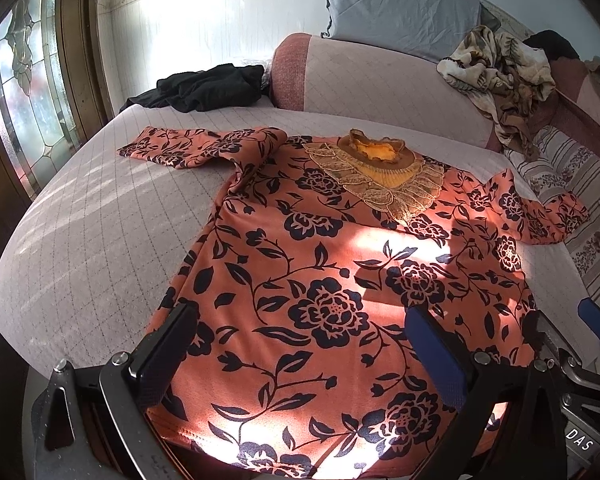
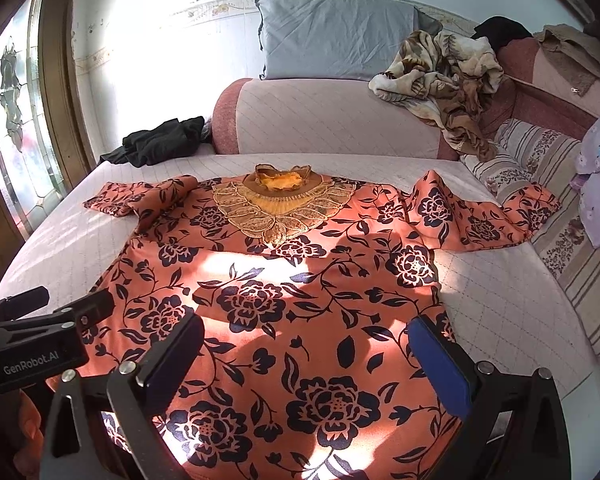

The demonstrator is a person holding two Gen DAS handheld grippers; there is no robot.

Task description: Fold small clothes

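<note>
Orange floral top (image 1: 324, 264) lies flat on bed (image 1: 80, 240), hem between and under jaws of both grippers. Sleeves spread sideways, gold lace collar (image 1: 384, 176) far from jaws. Left gripper (image 1: 300, 352) and right gripper (image 2: 308, 364) side by side above hem — jaws released, nothing grasped.

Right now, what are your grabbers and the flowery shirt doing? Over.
Left gripper open, right gripper open, over hem. Orange floral top spread flat, unfolded. Nothing on it.
</note>
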